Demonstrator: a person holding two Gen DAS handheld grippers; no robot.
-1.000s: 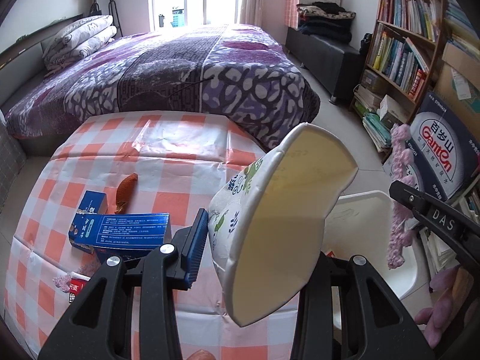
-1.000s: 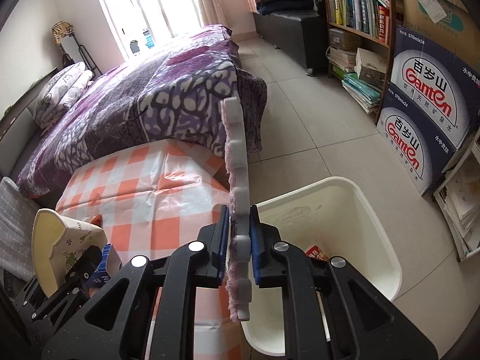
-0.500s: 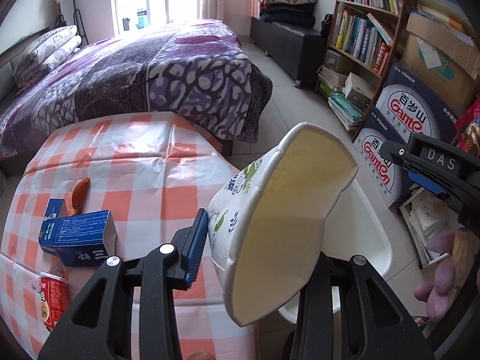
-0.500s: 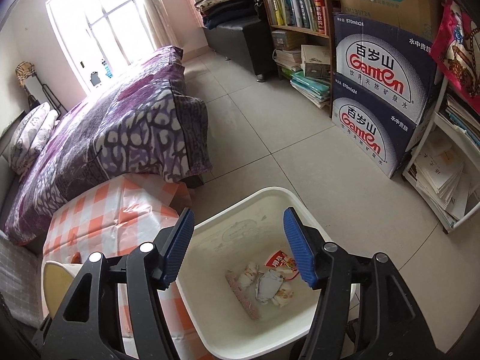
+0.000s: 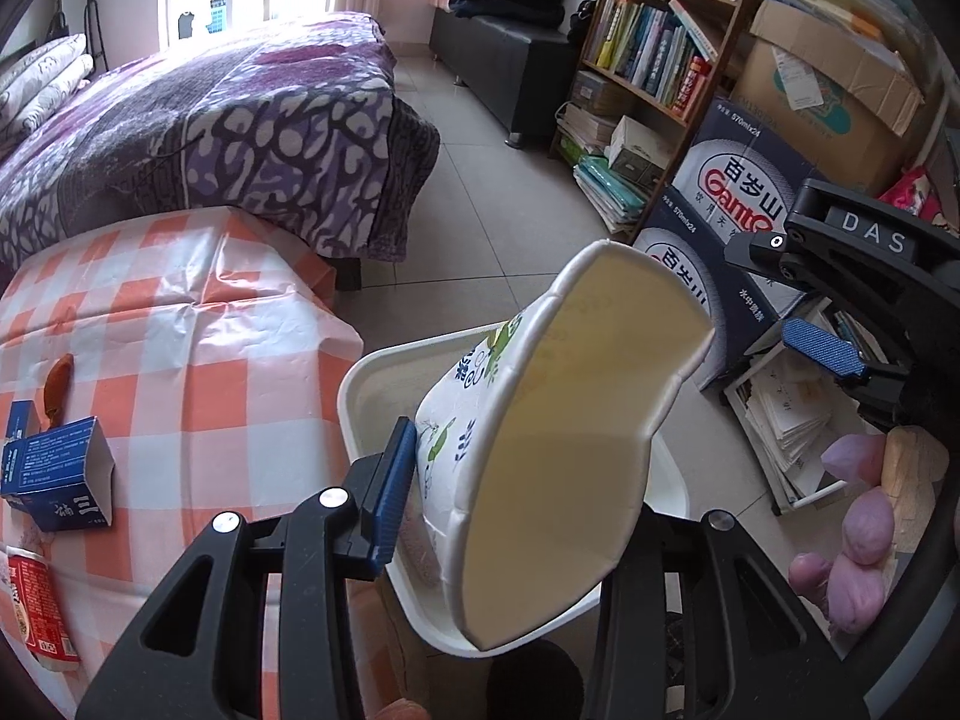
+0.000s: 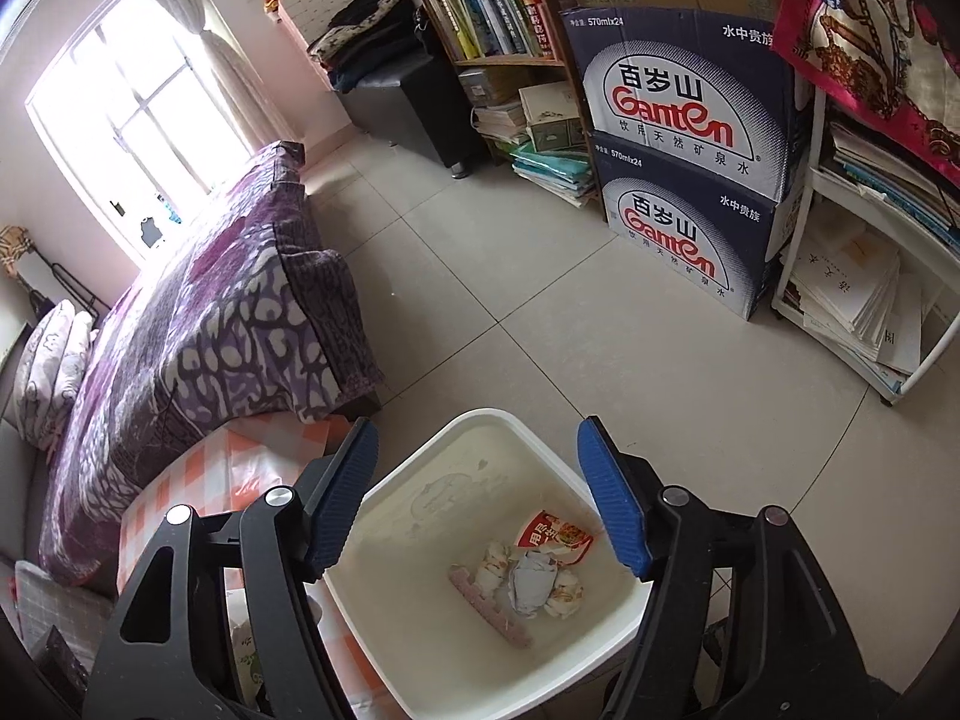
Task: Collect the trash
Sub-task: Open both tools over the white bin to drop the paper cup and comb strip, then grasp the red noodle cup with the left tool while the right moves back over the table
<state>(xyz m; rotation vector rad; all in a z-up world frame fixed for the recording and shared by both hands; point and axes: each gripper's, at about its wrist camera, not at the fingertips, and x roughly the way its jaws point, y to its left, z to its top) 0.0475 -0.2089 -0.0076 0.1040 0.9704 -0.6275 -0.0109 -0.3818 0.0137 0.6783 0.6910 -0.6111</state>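
Note:
My left gripper (image 5: 516,498) is shut on a squashed white paper bowl (image 5: 558,420) with green print, held tilted over the white trash bin (image 5: 372,372). In the right wrist view my right gripper (image 6: 480,498) hangs above the same bin (image 6: 420,630); its jaws are opening and nothing is between them. Inside the bin lie a pink foam strip (image 6: 489,606), a red wrapper (image 6: 555,537) and crumpled paper (image 6: 531,585). The right gripper's blue pad (image 5: 828,354) also shows at the right of the left wrist view.
On the orange-checked tablecloth (image 5: 198,396) lie a blue carton (image 5: 57,480), a red packet (image 5: 36,612) and a brown scrap (image 5: 57,384). A purple bed (image 5: 240,120) stands behind it. Water cartons (image 6: 690,120), a bookshelf (image 5: 648,54) and paper stacks (image 6: 864,300) line the right side.
The right gripper opened and let go of the pink foam strip, which now lies in the bin. Both grippers swung right from the table to over the bin, the bowl still held.

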